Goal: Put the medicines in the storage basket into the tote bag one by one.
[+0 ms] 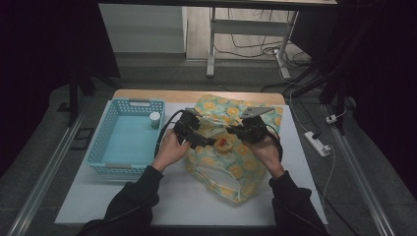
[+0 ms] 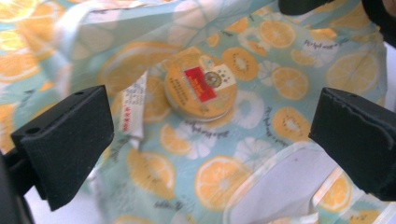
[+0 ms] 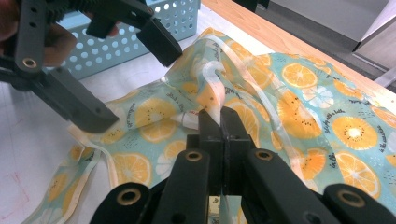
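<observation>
While the right gripper (image 3: 219,116) pinches a fold of the citrus-print bag (image 1: 231,157) and the left gripper (image 2: 210,140) hangs wide and empty, the round tin (image 2: 200,91) resting on the fabric could roll off if that fold slips. The blue basket (image 1: 125,135), holding a small white cup (image 1: 155,119), sits left on the worktop (image 1: 305,162), obstructing nothing.

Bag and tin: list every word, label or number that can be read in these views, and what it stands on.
fruit-print bag: cursive line by an orange slice, seemingly "in the ... bite"; middle word unclear.
round tin: red and white lid label, characters too blurred to read.
white tag inside the bag: red print, too small to read.
small white cup in the blue basket: no readable text.
</observation>
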`<state>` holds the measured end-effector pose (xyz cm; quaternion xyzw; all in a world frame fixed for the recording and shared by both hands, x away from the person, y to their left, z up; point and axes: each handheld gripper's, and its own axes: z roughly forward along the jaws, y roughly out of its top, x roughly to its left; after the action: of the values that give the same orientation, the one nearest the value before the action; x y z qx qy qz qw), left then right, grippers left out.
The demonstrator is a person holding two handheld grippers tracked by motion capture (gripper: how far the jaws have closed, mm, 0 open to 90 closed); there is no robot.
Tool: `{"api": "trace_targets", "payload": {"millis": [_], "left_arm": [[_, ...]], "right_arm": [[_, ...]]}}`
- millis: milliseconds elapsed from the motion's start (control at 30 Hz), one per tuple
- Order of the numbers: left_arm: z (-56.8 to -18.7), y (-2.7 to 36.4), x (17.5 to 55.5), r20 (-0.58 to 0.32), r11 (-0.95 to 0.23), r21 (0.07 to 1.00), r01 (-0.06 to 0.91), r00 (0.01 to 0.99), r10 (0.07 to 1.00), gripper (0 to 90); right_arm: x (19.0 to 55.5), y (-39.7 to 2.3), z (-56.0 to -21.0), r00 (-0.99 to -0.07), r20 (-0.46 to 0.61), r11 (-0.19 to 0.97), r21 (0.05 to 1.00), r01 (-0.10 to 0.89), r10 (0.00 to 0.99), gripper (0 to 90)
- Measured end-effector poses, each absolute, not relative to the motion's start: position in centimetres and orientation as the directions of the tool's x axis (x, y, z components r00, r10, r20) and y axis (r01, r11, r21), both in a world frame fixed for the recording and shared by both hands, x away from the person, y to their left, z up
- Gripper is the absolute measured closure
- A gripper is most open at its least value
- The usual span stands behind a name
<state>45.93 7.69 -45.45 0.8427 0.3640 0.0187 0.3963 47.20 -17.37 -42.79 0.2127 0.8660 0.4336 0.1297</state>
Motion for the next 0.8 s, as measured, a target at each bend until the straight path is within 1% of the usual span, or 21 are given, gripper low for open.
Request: {"api": "trace_targets", "payload": {"millis": [233, 467, 600, 800], "left_arm": [[-44.5, 10.0, 45.7, -0.250, -0.391, 0.712, 0.584, 0.730, 0.636, 0.0], [-44.0, 12.9, 45.5, -0.235, -0.367, 0.722, 0.586, 0.707, 0.667, 0.0], [-44.1, 14.6, 45.4, -0.192, -0.385, 0.732, 0.563, 0.712, 0.676, 0.0], [-44.3, 17.7, 45.1, -0.157, -0.369, 0.725, 0.582, 0.660, 0.735, 0.0]], "right_arm": [[47.2, -17.4, -42.8, -0.876, -0.038, 0.532, 0.806, 0.258, 0.481, 89.4], [47.2, -17.4, -42.8, -0.878, -0.040, 0.537, 0.804, 0.256, 0.478, 89.4], [47.2, -17.4, -42.8, -0.876, -0.040, 0.536, 0.804, 0.257, 0.481, 89.4], [47.3, -17.5, -42.8, -0.874, -0.039, 0.534, 0.805, 0.259, 0.484, 89.4]]}}
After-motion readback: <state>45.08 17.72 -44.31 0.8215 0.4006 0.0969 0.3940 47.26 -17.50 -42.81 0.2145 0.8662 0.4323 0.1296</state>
